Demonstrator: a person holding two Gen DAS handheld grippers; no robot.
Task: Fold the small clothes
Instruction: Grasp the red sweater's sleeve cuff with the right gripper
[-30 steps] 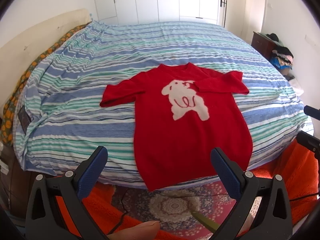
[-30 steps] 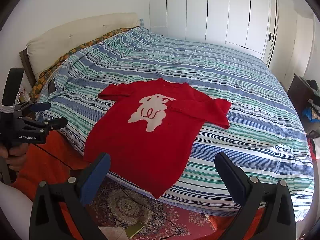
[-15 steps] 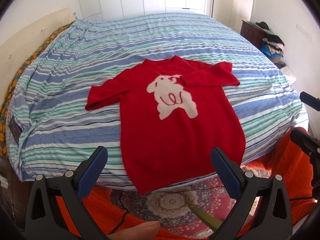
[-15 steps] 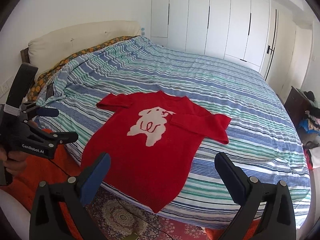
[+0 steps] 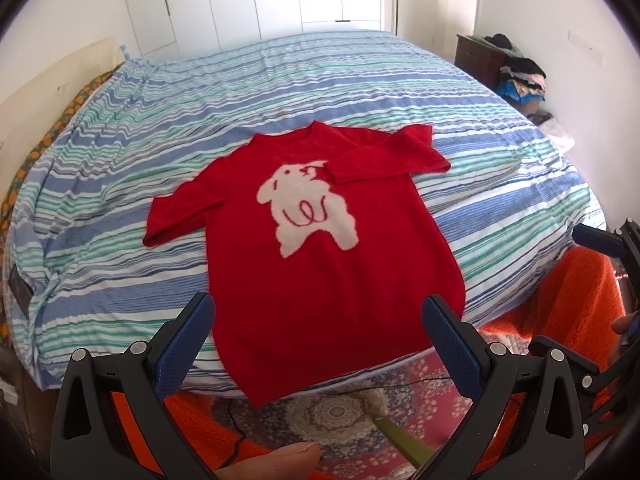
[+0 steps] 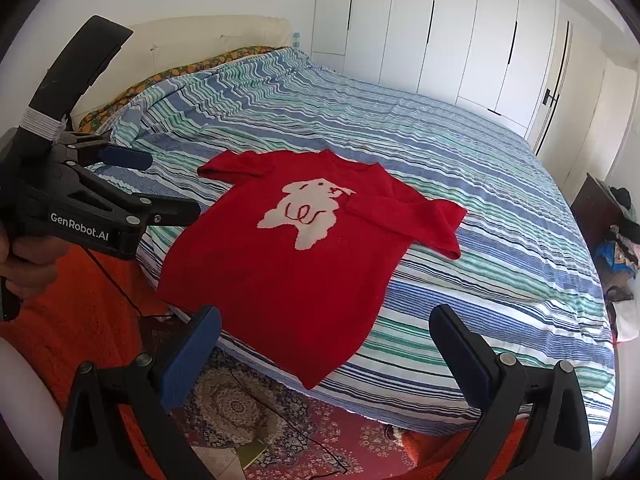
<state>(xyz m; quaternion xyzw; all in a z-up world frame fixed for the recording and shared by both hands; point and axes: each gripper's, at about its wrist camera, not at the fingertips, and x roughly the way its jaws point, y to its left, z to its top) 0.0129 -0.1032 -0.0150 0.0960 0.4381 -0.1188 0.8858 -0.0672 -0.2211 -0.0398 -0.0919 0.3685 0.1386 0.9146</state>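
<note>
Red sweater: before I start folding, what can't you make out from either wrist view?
- red sweater: the back, hidden against the striped bedspread, both views.
- folded sleeve: what lies under it, including part of the white animal.
- clothes pile: too small, cut by the right edge.

Both views are brightly and evenly lit by soft daylight; shadows are faint. The white walls [image 5: 560, 8] are nearly washed out. Straight lines are bowed by fisheye distortion, and dark vignetting is seen at the corners.

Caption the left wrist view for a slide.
Open left gripper hovers before a red sweater lying on the striped bed.
</note>
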